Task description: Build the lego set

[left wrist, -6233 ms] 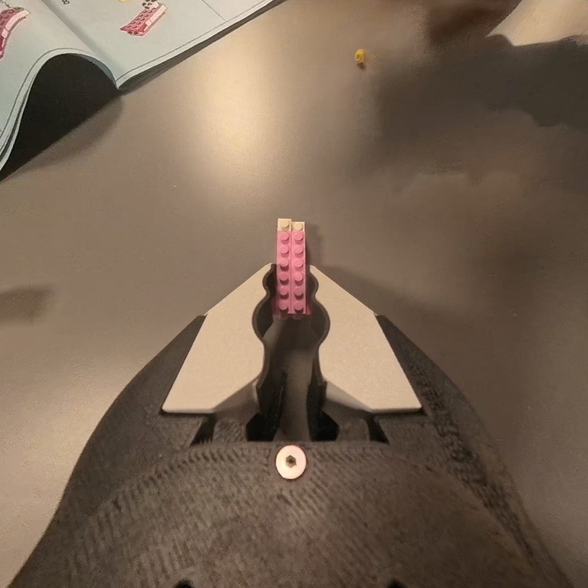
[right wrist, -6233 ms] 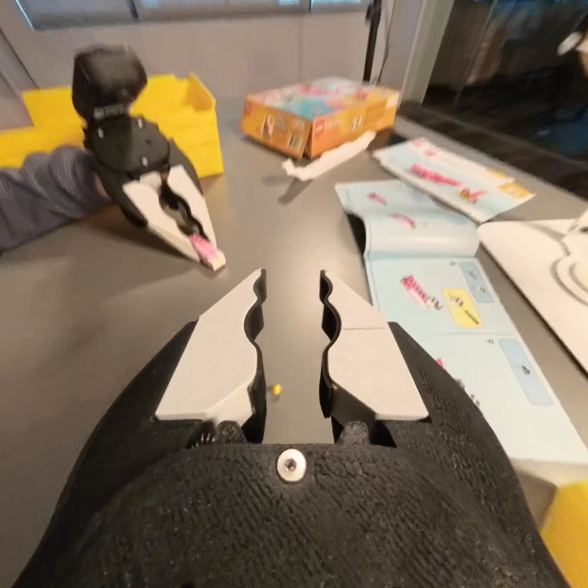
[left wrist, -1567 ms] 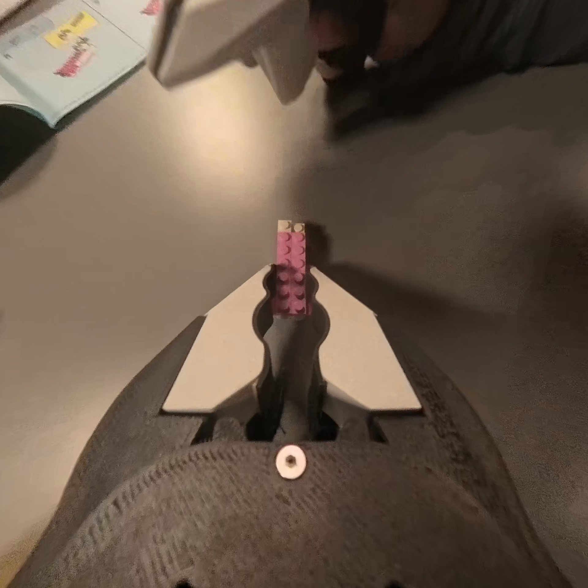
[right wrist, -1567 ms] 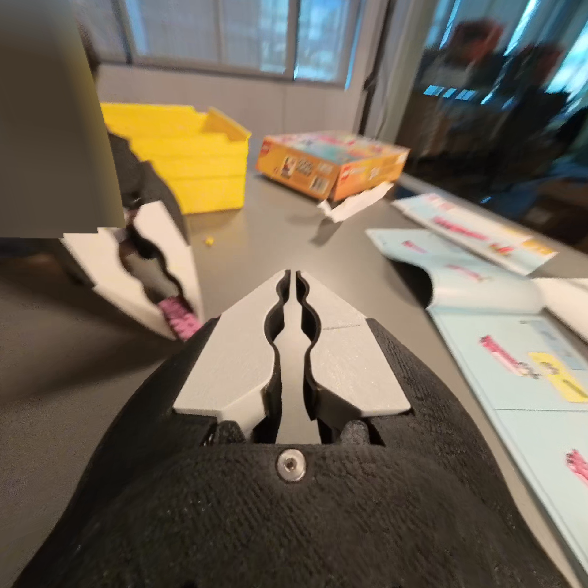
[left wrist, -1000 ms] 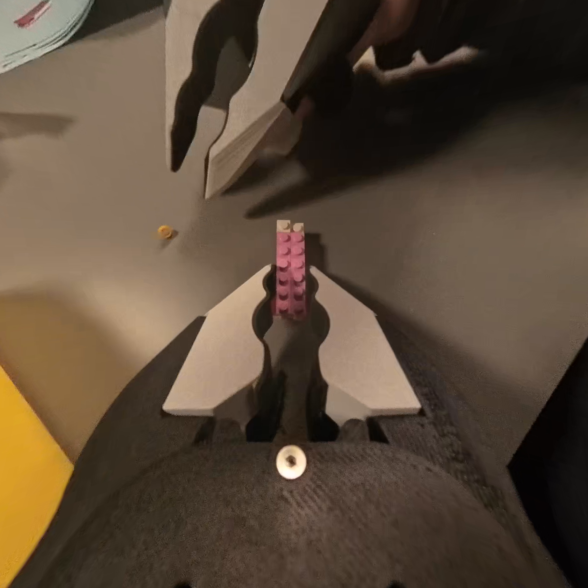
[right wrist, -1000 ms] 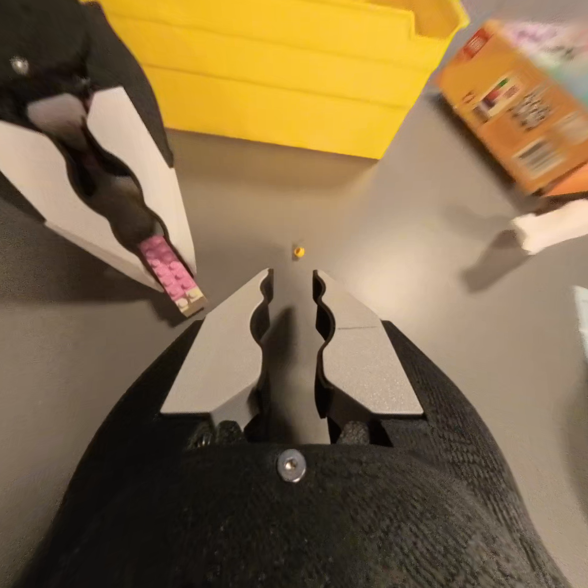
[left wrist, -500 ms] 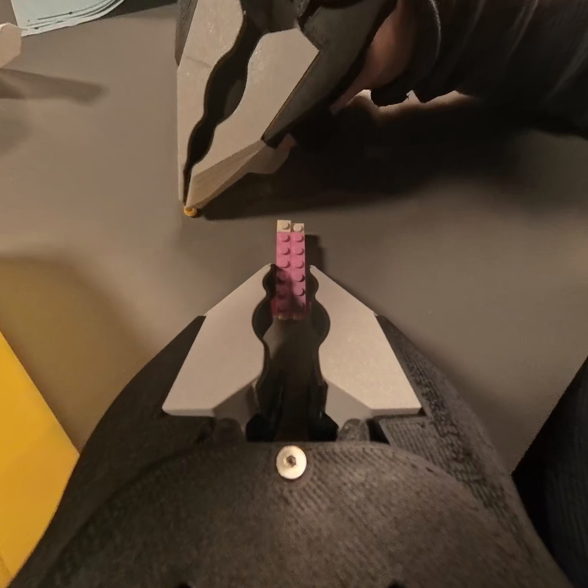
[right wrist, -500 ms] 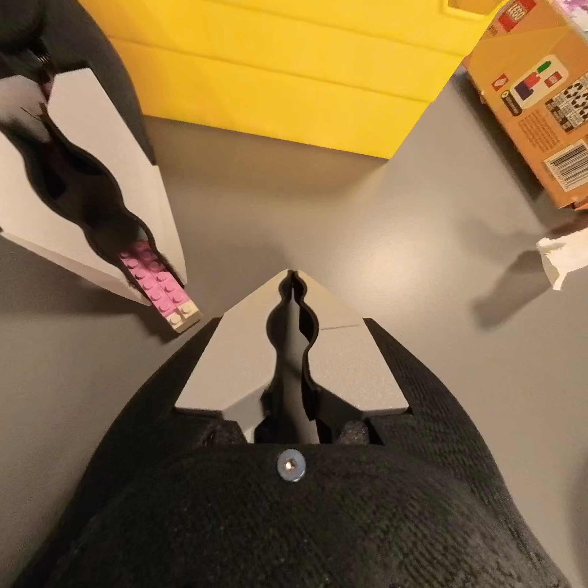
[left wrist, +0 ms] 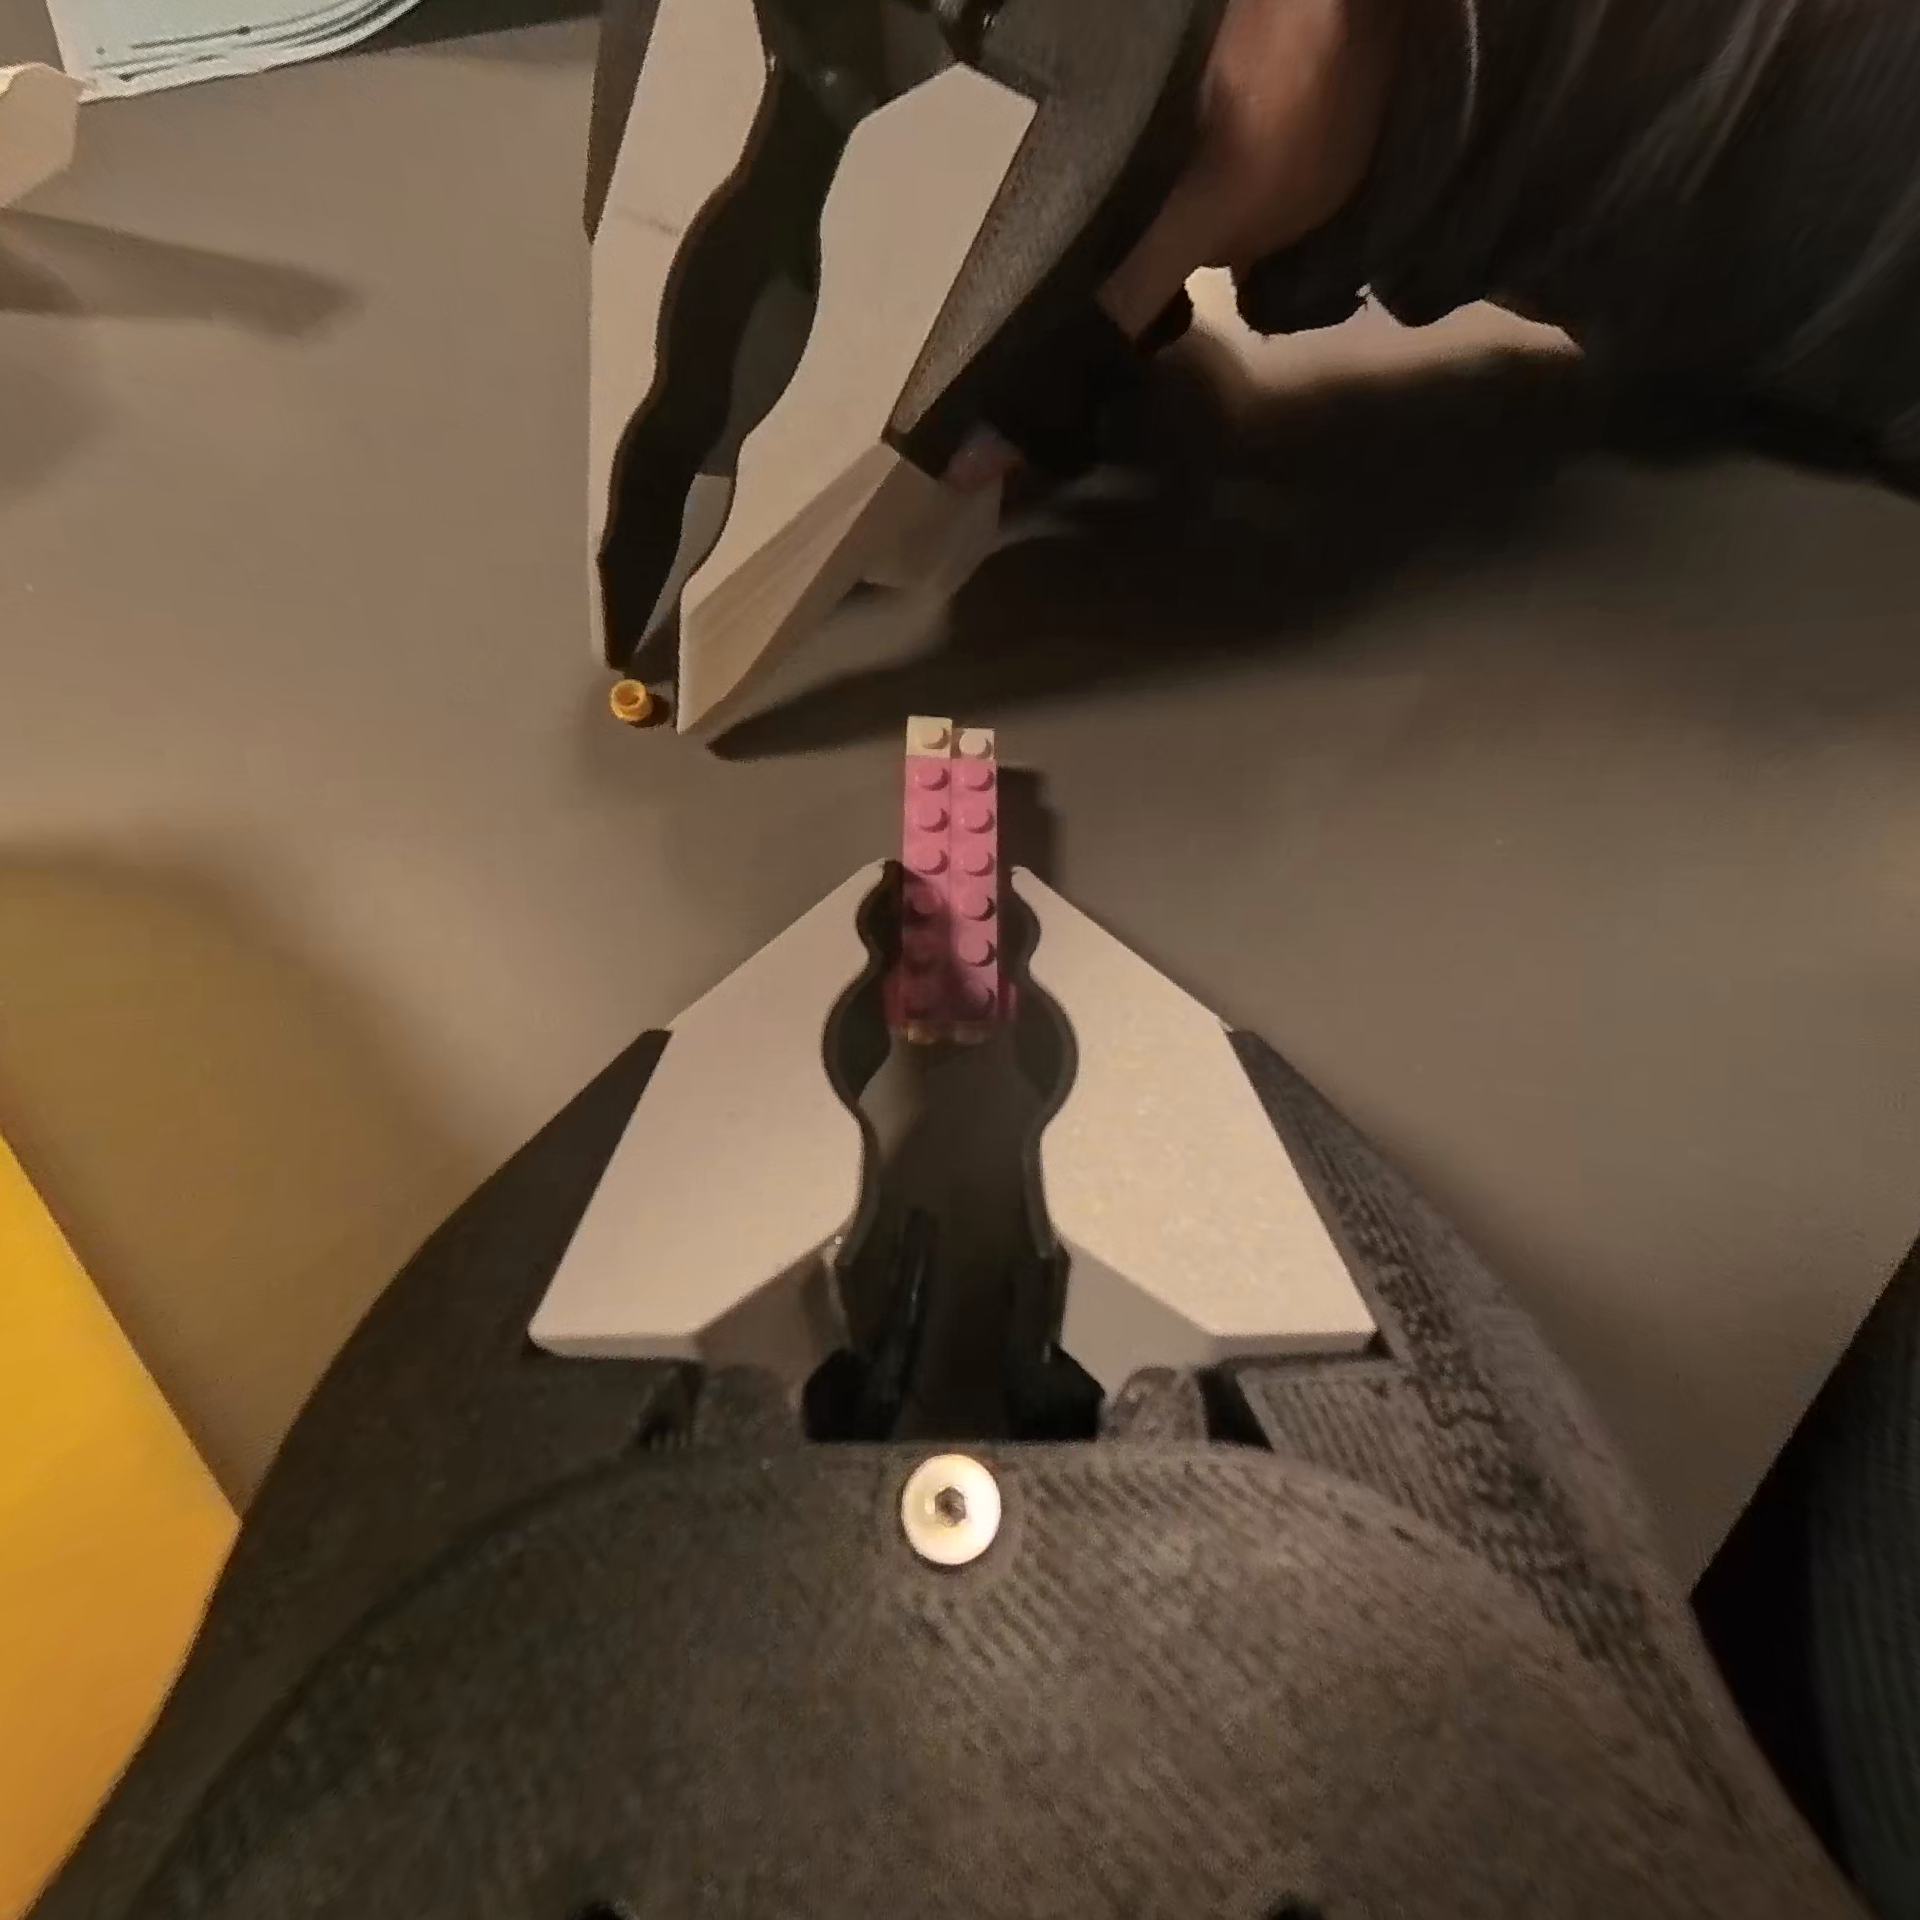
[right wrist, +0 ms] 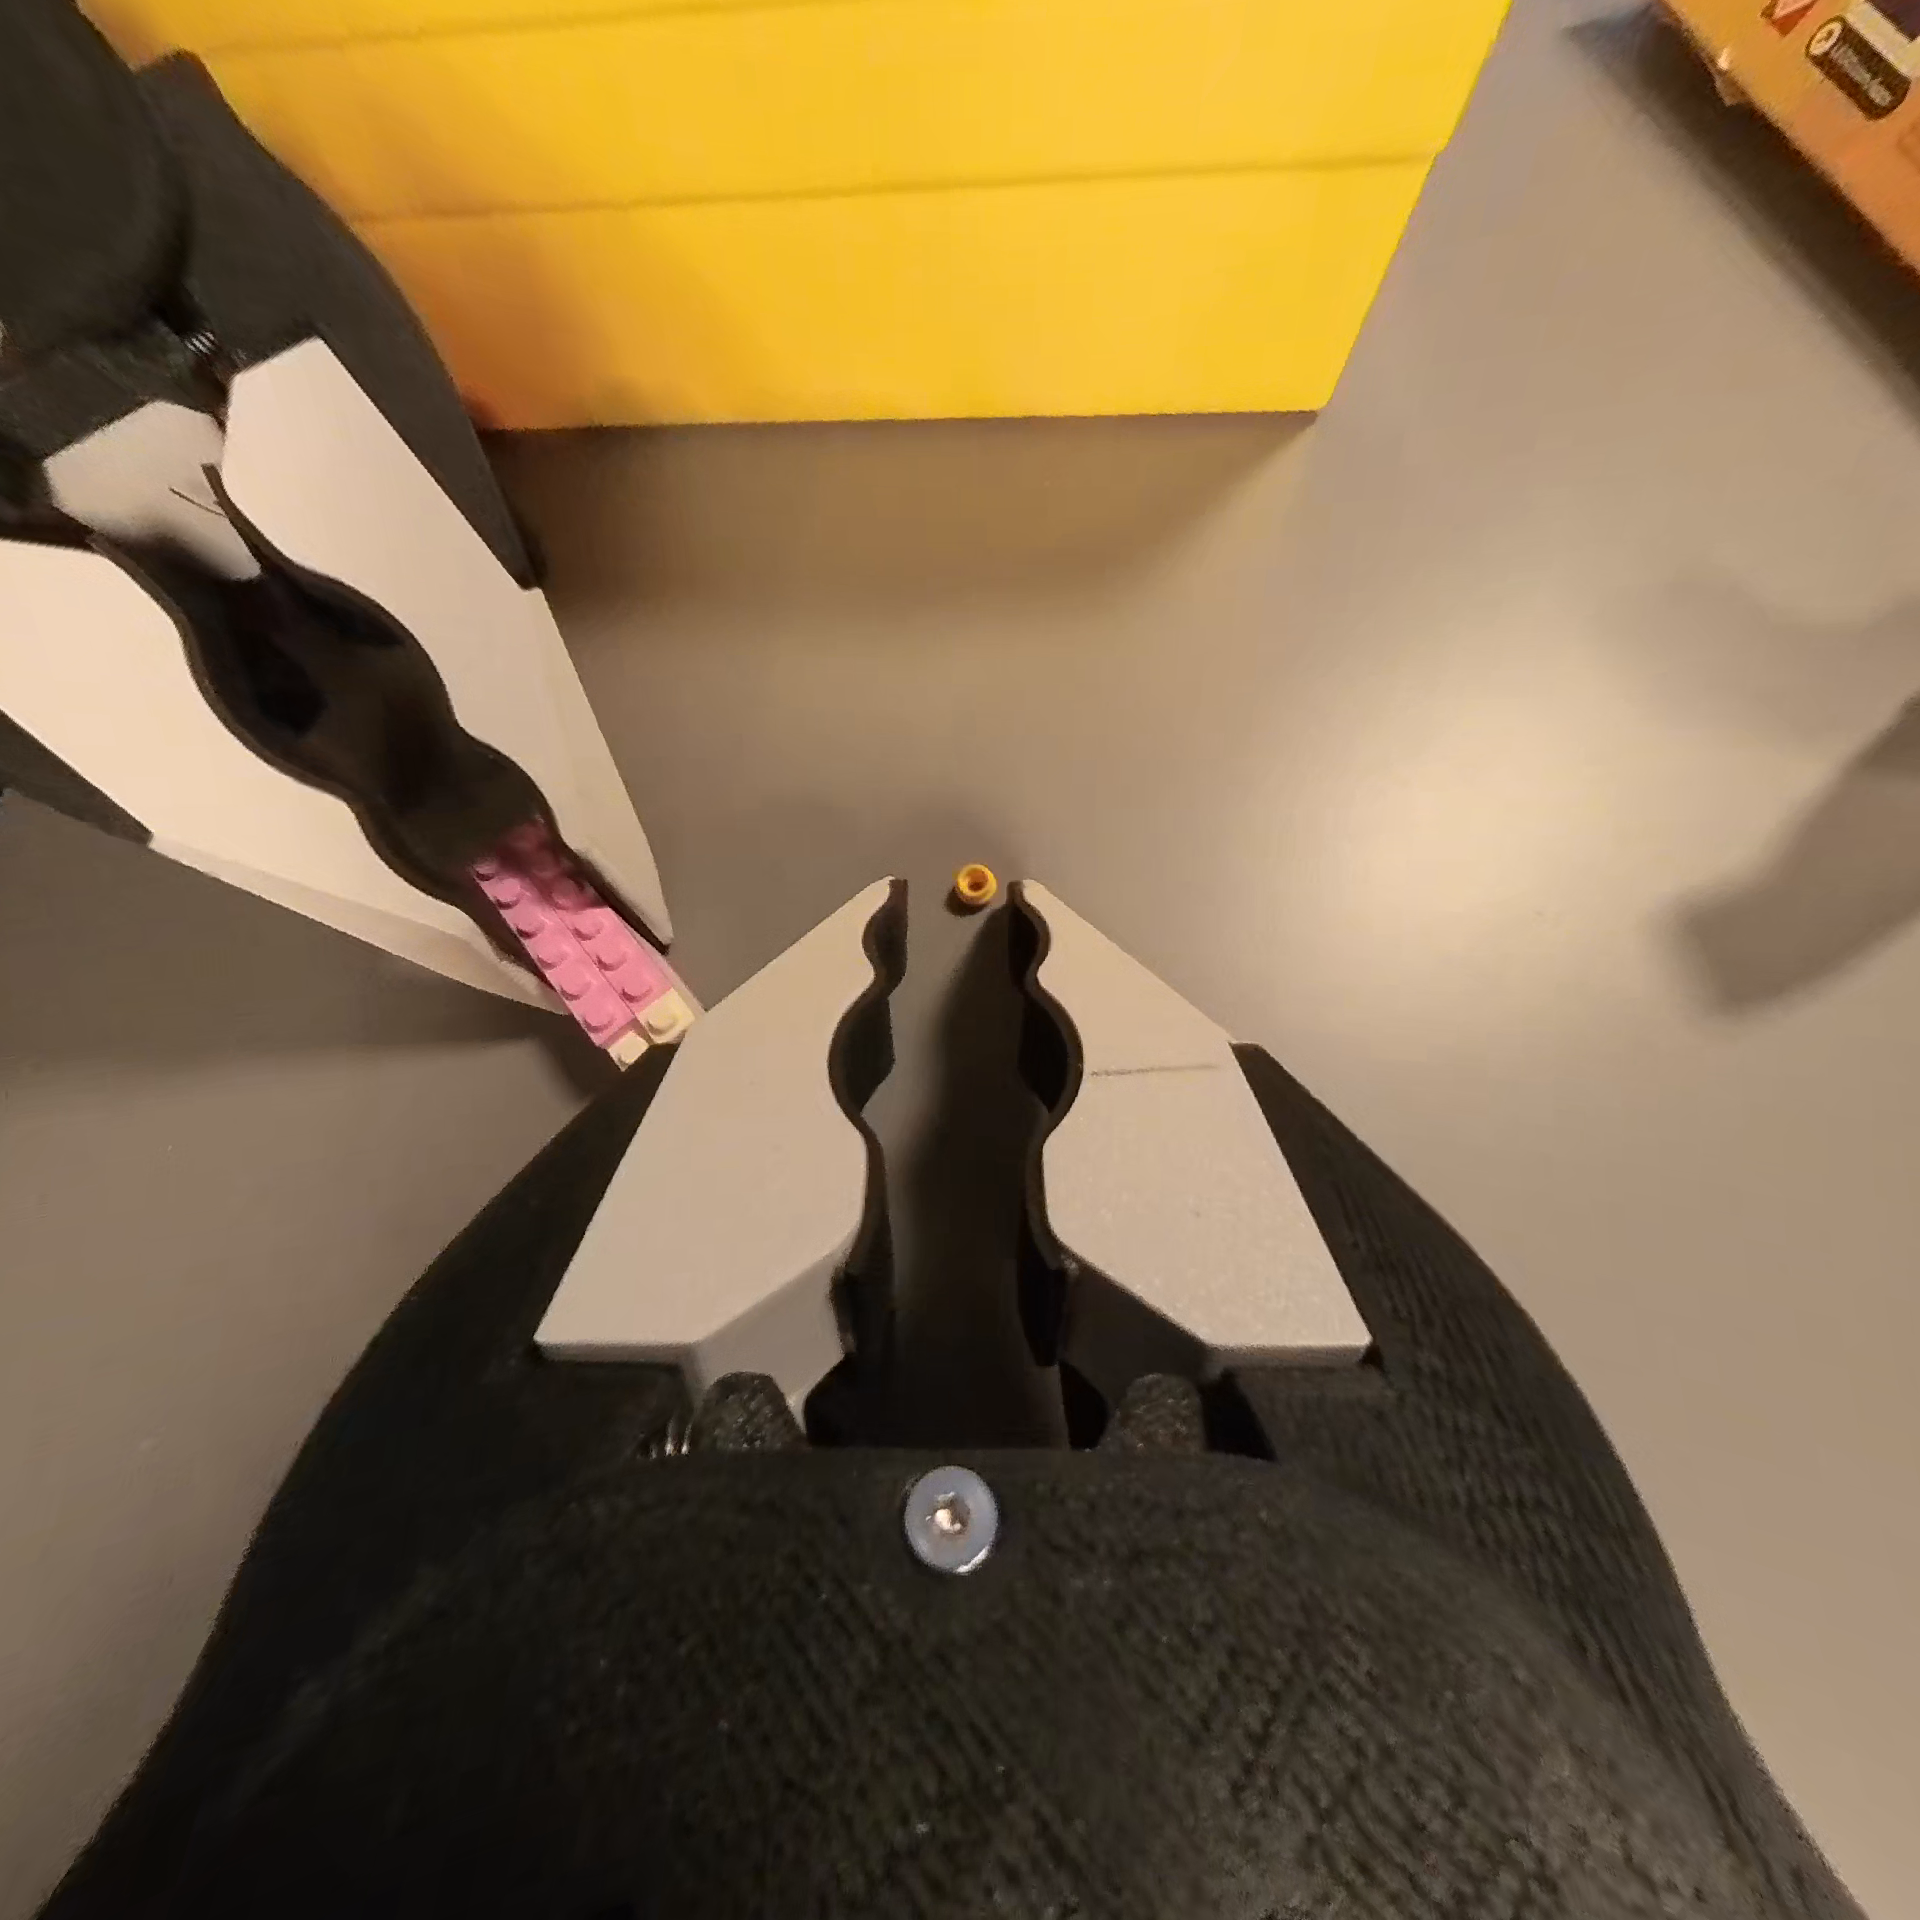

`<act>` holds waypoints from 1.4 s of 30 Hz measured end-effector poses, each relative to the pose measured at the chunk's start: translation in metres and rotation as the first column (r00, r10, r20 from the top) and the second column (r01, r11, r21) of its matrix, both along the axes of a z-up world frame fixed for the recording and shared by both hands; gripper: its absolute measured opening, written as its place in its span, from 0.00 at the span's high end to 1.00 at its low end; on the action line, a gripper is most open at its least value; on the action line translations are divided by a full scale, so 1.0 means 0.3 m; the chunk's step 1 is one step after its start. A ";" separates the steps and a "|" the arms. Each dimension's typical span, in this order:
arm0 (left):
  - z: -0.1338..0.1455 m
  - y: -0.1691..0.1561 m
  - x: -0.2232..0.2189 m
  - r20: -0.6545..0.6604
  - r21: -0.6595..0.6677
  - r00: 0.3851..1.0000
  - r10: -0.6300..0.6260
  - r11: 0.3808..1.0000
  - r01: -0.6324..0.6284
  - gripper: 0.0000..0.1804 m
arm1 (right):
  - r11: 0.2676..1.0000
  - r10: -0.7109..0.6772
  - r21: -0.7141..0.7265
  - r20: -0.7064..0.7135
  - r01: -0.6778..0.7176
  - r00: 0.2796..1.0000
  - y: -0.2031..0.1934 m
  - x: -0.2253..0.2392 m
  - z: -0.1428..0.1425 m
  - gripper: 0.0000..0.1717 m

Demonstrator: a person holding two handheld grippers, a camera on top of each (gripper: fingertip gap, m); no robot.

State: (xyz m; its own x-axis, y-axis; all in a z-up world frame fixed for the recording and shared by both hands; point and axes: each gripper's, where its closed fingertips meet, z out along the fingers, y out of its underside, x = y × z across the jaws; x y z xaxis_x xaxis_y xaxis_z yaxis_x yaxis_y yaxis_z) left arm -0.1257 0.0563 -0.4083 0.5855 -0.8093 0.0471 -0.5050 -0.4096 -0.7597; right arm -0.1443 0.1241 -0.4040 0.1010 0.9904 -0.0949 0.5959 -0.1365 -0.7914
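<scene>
A grey table [right wrist: 1455, 623] is carrying a yellow bin [right wrist: 883, 208]. In front of the bin, the left gripper [left wrist: 954, 883] is clamping a pink brick assembly [left wrist: 951, 873]. Beside it, the right gripper [right wrist: 954, 894] is standing open, a small yellow stud [right wrist: 975, 881] lying loose between its fingertips.

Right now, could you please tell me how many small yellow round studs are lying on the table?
1. The yellow stud lies on the grey table, just beyond the open right gripper, untouched. Others may be hidden.
</scene>
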 end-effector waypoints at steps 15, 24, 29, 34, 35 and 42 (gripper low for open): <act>0.198 0.052 0.021 0.369 0.080 0.916 0.156 0.977 -0.199 0.65 | 0.880 0.094 0.471 -0.303 0.064 0.948 -0.040 0.048 0.189 0.97; 0.354 -0.023 0.188 0.707 -0.051 0.707 0.003 0.998 0.046 0.91 | 0.452 0.235 0.866 -0.349 0.216 0.907 -0.252 0.225 0.314 0.97; 0.335 -0.041 0.246 0.643 -0.017 0.764 -0.051 0.997 0.082 0.95 | 0.447 0.237 0.868 -0.347 0.216 0.907 -0.269 0.244 0.315 0.97; 0.332 -0.046 0.244 0.625 -0.034 0.779 -0.051 0.995 0.093 0.97 | 0.437 0.247 0.872 -0.353 0.221 0.903 -0.276 0.243 0.325 0.97; 0.331 -0.047 0.245 0.619 -0.032 0.783 -0.054 0.995 0.094 0.98 | 0.432 0.249 0.875 -0.349 0.219 0.904 -0.278 0.242 0.324 0.97; 0.366 -0.049 0.223 0.373 0.472 0.897 -0.237 0.881 0.037 0.98 | 0.939 0.159 0.339 -0.574 0.056 0.804 -0.277 0.252 0.342 0.87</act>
